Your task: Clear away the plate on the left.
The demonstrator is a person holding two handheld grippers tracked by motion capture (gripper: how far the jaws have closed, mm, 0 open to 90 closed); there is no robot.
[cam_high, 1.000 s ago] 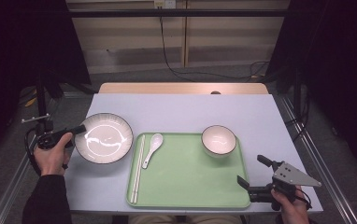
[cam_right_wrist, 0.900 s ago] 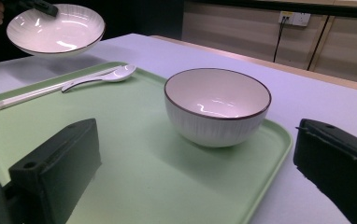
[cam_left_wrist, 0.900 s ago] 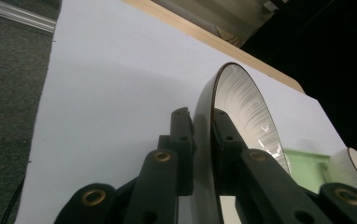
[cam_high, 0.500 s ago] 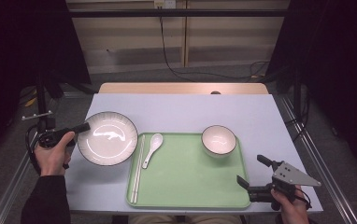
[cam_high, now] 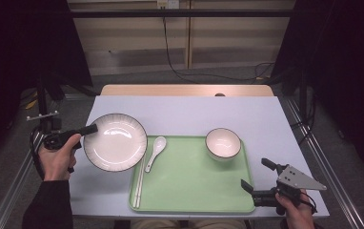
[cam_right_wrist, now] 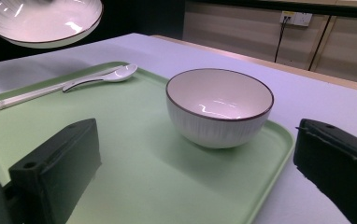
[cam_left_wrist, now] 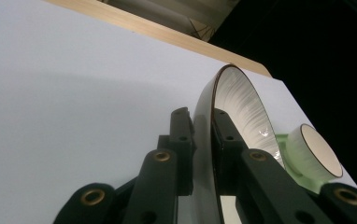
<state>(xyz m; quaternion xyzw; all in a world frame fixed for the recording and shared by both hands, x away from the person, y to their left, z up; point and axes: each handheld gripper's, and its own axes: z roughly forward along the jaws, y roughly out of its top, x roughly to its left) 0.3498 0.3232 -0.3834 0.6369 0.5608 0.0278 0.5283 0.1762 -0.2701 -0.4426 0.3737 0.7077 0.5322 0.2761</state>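
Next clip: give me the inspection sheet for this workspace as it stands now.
Surface: pale table, wooden strip at far edge.
Job's things: plate held off the table; green tray holds bowl, spoon, chopsticks.
Clutter: nothing seen.
Grippers: left gripper shut on the plate rim; right gripper open, empty, at the tray's near corner.
Cables: black cable on floor beyond table.
Surroundings: dark curtains, wooden panels behind.

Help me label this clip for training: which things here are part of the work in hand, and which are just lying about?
In the job:
- left gripper, shut on the plate's rim
- white plate, lifted off the table
- green tray, probably where it goes

Lying about:
- small bowl, on the tray
- spoon and chopsticks, at the tray's left edge
- right gripper, open, idle
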